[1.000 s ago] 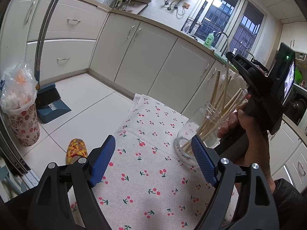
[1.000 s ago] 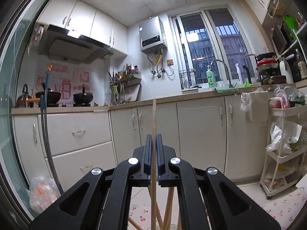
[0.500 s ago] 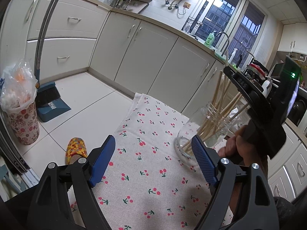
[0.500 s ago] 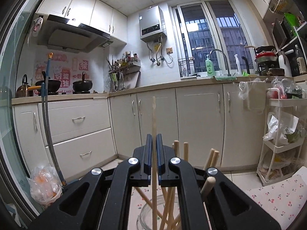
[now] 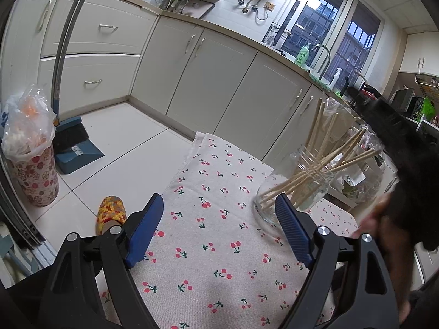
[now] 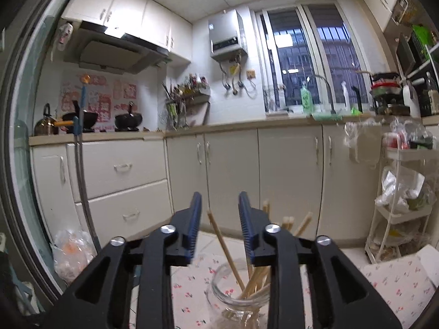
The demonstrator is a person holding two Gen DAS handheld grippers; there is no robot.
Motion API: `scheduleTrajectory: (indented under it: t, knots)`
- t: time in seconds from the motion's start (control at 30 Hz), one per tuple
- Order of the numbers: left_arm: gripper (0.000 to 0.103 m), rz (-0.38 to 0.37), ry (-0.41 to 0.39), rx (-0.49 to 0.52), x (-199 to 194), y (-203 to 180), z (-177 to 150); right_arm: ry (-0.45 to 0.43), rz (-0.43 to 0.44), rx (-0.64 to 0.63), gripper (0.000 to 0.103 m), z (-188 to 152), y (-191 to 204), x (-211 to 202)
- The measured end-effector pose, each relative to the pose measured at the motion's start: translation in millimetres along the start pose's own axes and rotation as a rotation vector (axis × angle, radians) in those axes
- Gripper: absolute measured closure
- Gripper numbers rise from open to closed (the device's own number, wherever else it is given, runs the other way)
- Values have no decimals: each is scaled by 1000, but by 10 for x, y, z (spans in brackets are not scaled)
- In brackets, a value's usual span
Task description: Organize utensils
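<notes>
A clear glass jar [image 5: 296, 192] stands on the cherry-print cloth [image 5: 214, 235] and holds several wooden chopsticks [image 5: 329, 156] that lean at different angles. My left gripper [image 5: 219, 230] is open and empty, low over the cloth, just left of the jar. In the right wrist view the jar [image 6: 236, 301] sits below my right gripper [image 6: 219, 219], which is open and empty above the chopsticks [image 6: 225, 246]. One chopstick leans free between its fingers.
A floral bin with a plastic bag [image 5: 30, 159] and a blue dustpan with a broom [image 5: 74, 148] stand on the tiled floor at left. A knitted slipper [image 5: 111, 213] lies by the cloth's edge. White cabinets [image 5: 219, 82] run behind. A wire trolley [image 6: 403, 205] stands at right.
My right gripper opened and let go of the chopstick, which now leans in the jar with the others. The right hand dropped lower and back. My left gripper has not moved.
</notes>
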State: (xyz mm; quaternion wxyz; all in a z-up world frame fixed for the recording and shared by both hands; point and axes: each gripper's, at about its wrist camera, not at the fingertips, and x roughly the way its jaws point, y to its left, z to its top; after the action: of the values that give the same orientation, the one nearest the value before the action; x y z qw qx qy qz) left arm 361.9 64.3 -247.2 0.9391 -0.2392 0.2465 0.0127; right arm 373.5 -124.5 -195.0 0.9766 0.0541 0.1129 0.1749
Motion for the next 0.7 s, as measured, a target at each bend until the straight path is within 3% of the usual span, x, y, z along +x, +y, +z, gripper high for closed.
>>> scheduleTrajectory:
  t: [0.1,0.17,0.33,0.47,0.6,0.7]
  knots:
    - [23,1,0,-1,0,3,0,-25,10,15,56,193,-36,-209]
    - [22,3,0,0,-1,4,2,-16,-4,38,41,269,-91,-355]
    - [20,19,25,28,28,-47,16,123,-92,70,17,160,-239,-849]
    - [20,67,76,82,-102,-225,56,321,-193,115,9,-126,-411,-1169]
    - [16,98,105,180,-456,-534,140,515,-291,221,8,-384,-635,-1473]
    - [12,92,98,254,-851,-768,161,532,-325,262,8,-343,-667,-1774]
